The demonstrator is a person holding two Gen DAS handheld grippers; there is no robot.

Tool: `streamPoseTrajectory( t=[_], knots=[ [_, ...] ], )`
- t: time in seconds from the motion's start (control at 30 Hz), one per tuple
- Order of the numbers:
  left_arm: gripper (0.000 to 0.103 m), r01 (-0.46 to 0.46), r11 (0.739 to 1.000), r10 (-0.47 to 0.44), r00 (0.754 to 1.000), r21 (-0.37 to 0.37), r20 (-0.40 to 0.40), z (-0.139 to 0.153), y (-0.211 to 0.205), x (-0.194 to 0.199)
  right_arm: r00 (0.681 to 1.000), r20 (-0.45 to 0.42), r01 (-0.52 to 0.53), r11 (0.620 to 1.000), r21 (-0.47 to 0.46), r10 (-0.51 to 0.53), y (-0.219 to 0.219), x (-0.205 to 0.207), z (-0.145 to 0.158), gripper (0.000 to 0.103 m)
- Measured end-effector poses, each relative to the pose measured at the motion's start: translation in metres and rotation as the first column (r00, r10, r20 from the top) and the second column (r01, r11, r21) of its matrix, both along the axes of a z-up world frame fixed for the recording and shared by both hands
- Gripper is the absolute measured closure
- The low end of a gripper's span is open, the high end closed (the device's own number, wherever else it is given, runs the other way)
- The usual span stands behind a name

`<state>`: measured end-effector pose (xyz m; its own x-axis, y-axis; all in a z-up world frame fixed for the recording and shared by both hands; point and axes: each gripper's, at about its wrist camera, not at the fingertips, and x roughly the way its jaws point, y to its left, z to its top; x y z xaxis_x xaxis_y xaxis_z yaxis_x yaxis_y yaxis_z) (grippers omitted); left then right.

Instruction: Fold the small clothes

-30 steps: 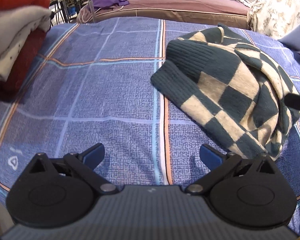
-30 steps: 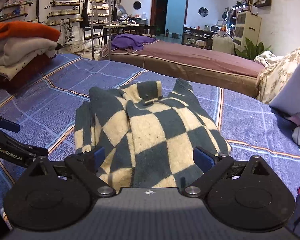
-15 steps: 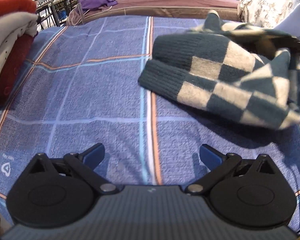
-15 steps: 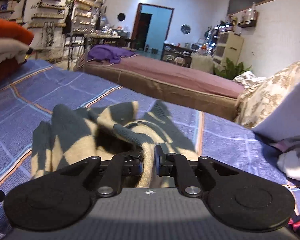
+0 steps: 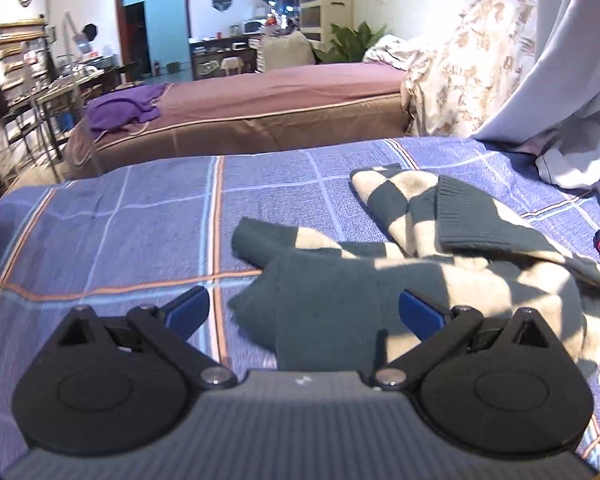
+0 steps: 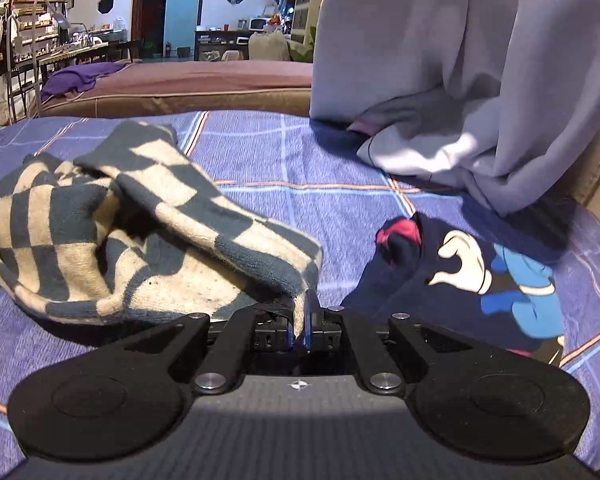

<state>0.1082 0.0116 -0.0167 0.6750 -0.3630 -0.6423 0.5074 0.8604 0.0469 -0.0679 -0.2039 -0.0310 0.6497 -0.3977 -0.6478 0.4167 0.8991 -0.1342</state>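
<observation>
The right gripper [image 6: 299, 326] was clamped on an edge of the checkered sweater [image 6: 112, 224], whose bulk lay crumpled on the blue plaid bed [image 6: 332, 168] toward ten o'clock in its view. A navy cartoon-print garment [image 6: 472, 276] lay just beside it at two o'clock, with pale grey cloth [image 6: 460, 80] piled beyond. The left gripper [image 5: 304, 312] stood wide, its blue fingertips [image 5: 188, 312] either side of a dark green sweater edge, the sweater [image 5: 440, 256] stretching off toward two o'clock.
</observation>
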Motion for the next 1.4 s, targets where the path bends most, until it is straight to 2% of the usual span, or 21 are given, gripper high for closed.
streamPoseTrajectory(
  t=[0.1,0.13,0.17,0.2,0.23,0.27,0.3,0.37,0.53,0.6,0.67,0.73,0.8,0.9,1.0,1.1,1.13,1.17,1.27,1.33,1.4],
  knots=[
    [0.000,0.011,1.000,-0.015,0.987,-0.025,-0.158,-0.022,-0.013,0.033,1.000,0.028,0.013,1.000,0.025,-0.014,0.005,0.001,0.003,0.089],
    [0.000,0.022,0.998,-0.033,0.976,-0.053,-0.217,-0.031,-0.017,0.041,0.999,0.039,0.020,0.999,0.035,-0.021,0.004,0.001,0.005,0.071],
    [0.001,0.021,0.997,-0.039,0.964,-0.071,-0.263,-0.041,-0.021,0.047,0.998,0.048,0.027,0.999,0.039,-0.029,0.003,0.000,0.007,0.061],
    [0.002,0.009,0.997,-0.031,0.957,-0.077,-0.290,-0.050,-0.025,0.050,0.998,0.057,0.025,0.999,0.043,-0.027,0.003,0.000,0.008,0.059],
    [0.012,-0.005,0.996,-0.022,0.954,-0.089,-0.298,-0.057,-0.027,0.050,0.998,0.062,0.017,0.999,0.046,-0.020,0.002,0.000,0.009,0.059],
    [0.029,-0.019,0.993,-0.018,0.952,-0.116,-0.306,-0.059,-0.029,0.050,0.998,0.061,0.010,0.999,0.046,-0.013,0.002,0.001,0.010,0.058],
    [0.040,-0.029,0.986,-0.026,0.946,-0.165,-0.322,-0.061,-0.026,0.047,0.998,0.061,0.004,0.999,0.038,-0.006,0.003,0.001,0.012,0.058],
    [0.088,-0.007,0.969,-0.081,0.934,-0.245,-0.348,-0.060,-0.022,0.039,0.998,0.068,0.004,1.000,0.028,-0.006,0.004,0.001,0.013,0.048],
    [0.097,0.071,0.973,-0.128,0.959,-0.222,-0.254,-0.038,-0.013,0.004,0.994,0.110,-0.011,0.998,0.057,0.004,0.009,0.002,0.020,0.031],
    [0.097,0.079,0.957,-0.158,0.949,-0.279,-0.272,-0.027,0.004,-0.014,0.989,0.146,-0.041,0.997,0.071,0.030,0.014,0.004,0.023,0.022],
    [0.097,0.108,0.941,-0.203,0.938,-0.321,-0.280,-0.016,0.024,-0.042,0.975,0.206,-0.107,0.990,0.093,0.086,0.025,0.008,0.027,0.004],
    [0.097,0.152,0.940,-0.239,0.932,-0.304,-0.273,-0.009,0.039,-0.077,0.953,0.239,-0.217,0.969,0.116,0.185,0.039,0.016,0.029,0.000],
    [0.097,0.175,0.939,-0.270,0.909,-0.296,-0.317,-0.012,0.056,-0.111,0.917,0.254,-0.346,0.930,0.123,0.307,0.058,0.029,0.028,0.000],
    [0.097,0.166,0.945,-0.270,0.882,-0.282,-0.387,-0.026,0.071,-0.143,0.828,0.253,-0.536,0.839,0.094,0.501,0.095,0.051,0.023,0.000],
    [0.096,0.103,0.962,-0.204,0.885,-0.252,-0.418,-0.036,0.086,-0.149,0.720,0.183,-0.684,0.730,0.022,0.669,0.138,0.075,0.014,0.000],
    [0.089,0.080,0.975,-0.159,0.900,-0.206,-0.405,-0.034,0.095,-0.144,0.638,0.113,-0.766,0.642,-0.003,0.762,0.173,0.097,0.007,0.000],
    [0.080,0.080,0.980,-0.146,0.909,-0.181,-0.390,-0.031,0.097,-0.142,0.626,0.086,-0.778,0.628,-0.001,0.775,0.182,0.105,0.003,0.000],
    [0.064,0.074,0.984,-0.130,0.917,-0.159,-0.378,-0.029,0.100,-0.141,0.629,0.057,-0.777,0.630,0.002,0.775,0.188,0.112,-0.002,0.000],
    [0.042,0.006,0.999,-0.022,0.940,-0.047,-0.341,-0.026,0.111,-0.131,0.646,-0.012,-0.762,0.645,0.056,0.764,0.199,0.127,-0.018,0.000],
    [0.038,-0.043,0.998,0.027,0.945,-0.041,-0.325,-0.023,0.123,-0.124,0.646,-0.012,-0.756,0.642,0.130,0.763,0.200,0.131,-0.029,0.000],
    [0.035,-0.080,0.995,0.058,0.948,-0.059,-0.313,-0.018,0.135,-0.117,0.666,-0.021,-0.735,0.661,0.152,0.745,0.198,0.130,-0.038,0.000]
  ],
)
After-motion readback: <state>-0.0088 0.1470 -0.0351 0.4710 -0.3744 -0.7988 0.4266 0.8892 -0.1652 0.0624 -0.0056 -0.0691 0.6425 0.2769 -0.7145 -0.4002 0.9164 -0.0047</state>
